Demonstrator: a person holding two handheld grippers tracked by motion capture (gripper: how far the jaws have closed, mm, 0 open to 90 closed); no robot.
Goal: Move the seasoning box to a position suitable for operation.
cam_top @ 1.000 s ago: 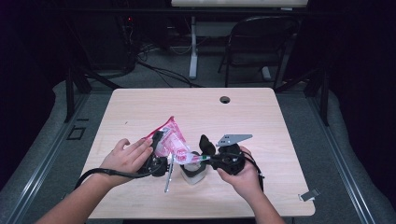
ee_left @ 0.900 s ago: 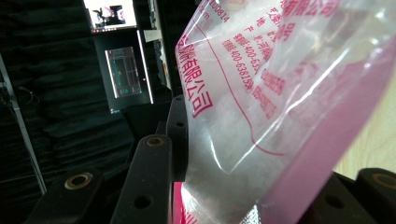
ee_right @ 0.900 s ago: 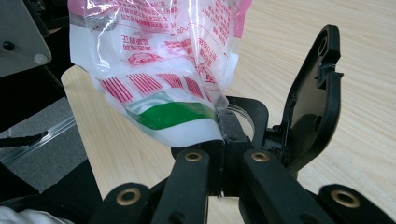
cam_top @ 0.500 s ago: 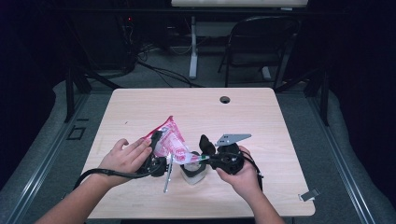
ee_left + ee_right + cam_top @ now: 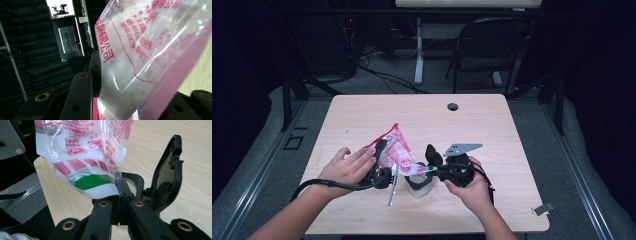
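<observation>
Clear plastic bag with pink-red print [image 5: 396, 151], mid-table near edge: left gripper [image 5: 381, 159] jaws clamp its left side; right gripper [image 5: 435, 167] jaws pinch its right corner.

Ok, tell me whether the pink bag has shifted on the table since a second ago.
No. The pink bag sits in the same spot relative to the table's round hole, between the left gripper and right gripper.

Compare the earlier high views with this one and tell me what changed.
Nothing has visibly changed. The left claw still holds the pink printed bag from one side, the right claw stays clamped on its lower corner over the small clear container, and both hands keep their places on the table.
</observation>
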